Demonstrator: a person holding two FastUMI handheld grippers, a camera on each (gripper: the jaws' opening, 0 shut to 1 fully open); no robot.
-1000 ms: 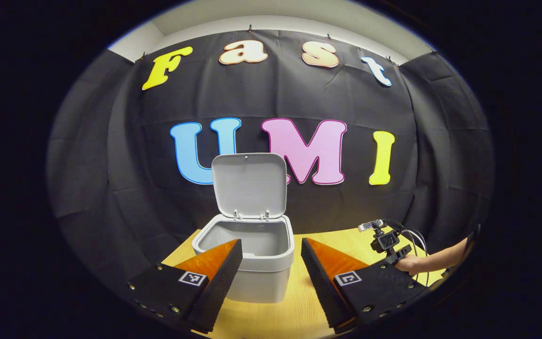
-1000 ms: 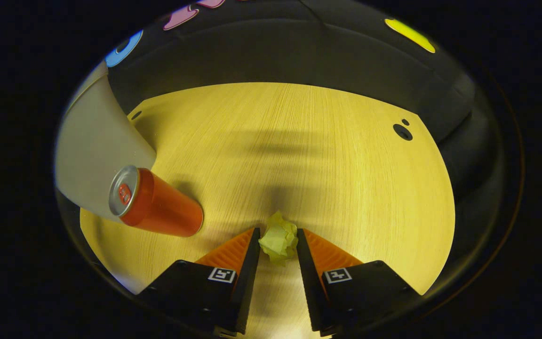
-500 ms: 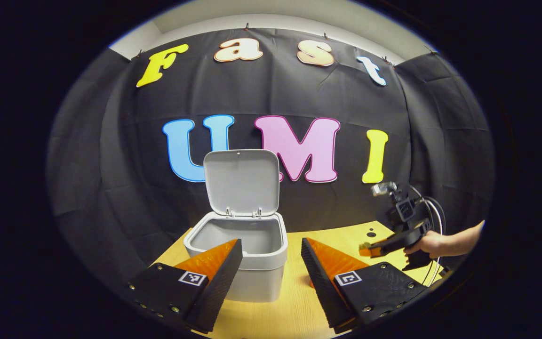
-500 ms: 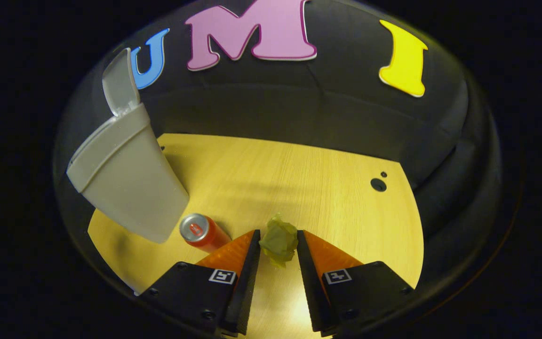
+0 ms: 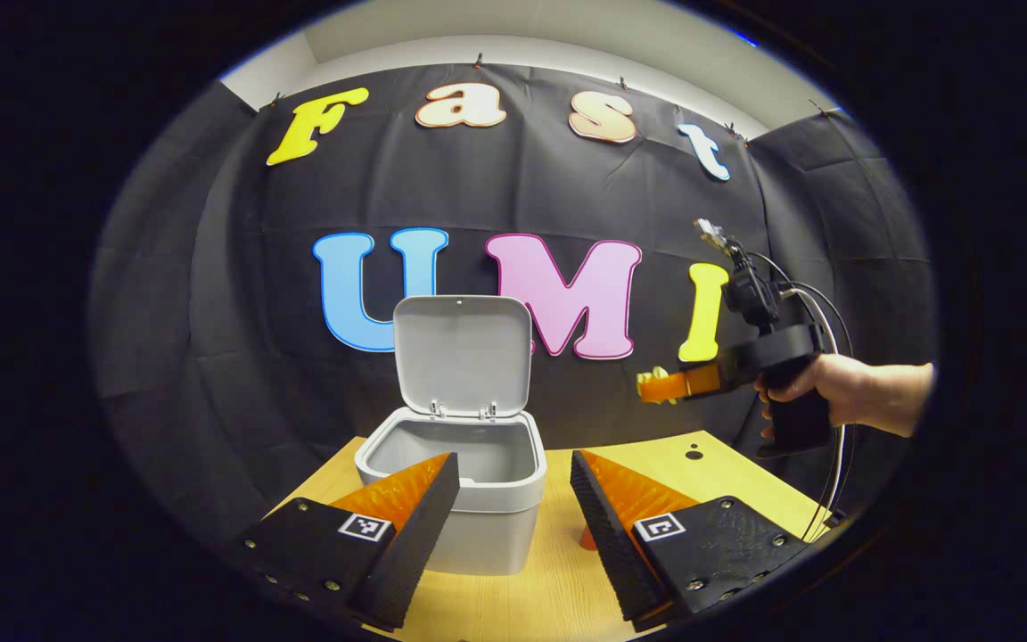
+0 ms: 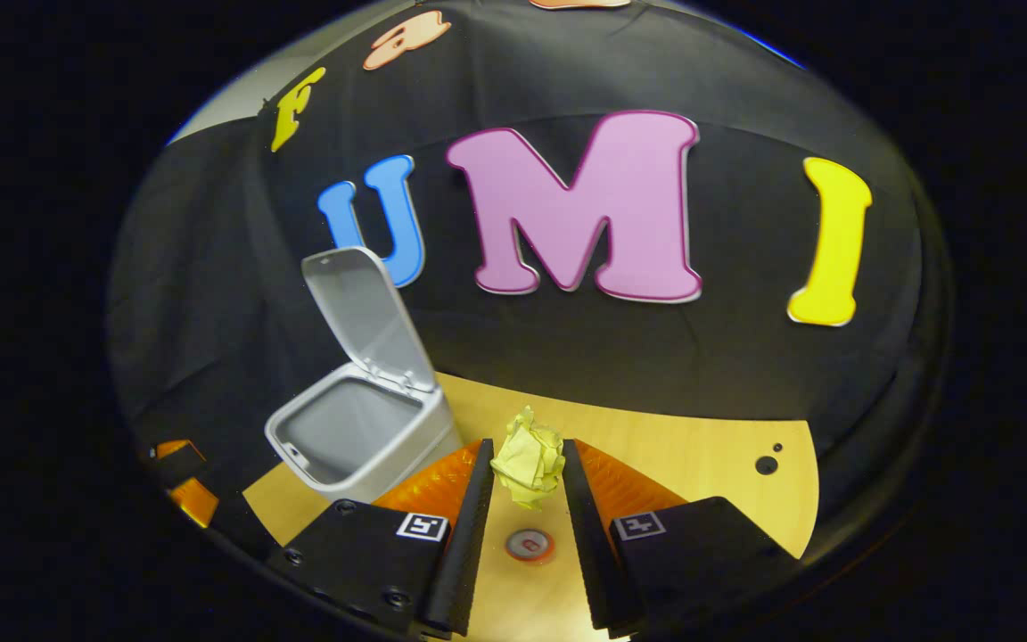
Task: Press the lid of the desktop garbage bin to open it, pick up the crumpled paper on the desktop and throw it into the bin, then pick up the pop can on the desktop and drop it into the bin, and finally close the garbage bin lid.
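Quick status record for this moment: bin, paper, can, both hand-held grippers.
bin: grey garbage bin on the desktop, lid standing open
paper: crumpled paper clamped in the right hand-held gripper, raised above the desktop
can: pop can upright on the desktop, below the held paper
left hand-held gripper: open, holding nothing, facing the bin
step: paper not yet in the bin

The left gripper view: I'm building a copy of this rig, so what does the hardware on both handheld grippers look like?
The left gripper has two wedge-shaped fingers with ribbed inner faces, on black plates with screws and square black-and-white markers. The right gripper, farther off, has a black pistol-style handle, a small camera module on top and looping black cables. The hand holding it is bare, no sleeve visible.
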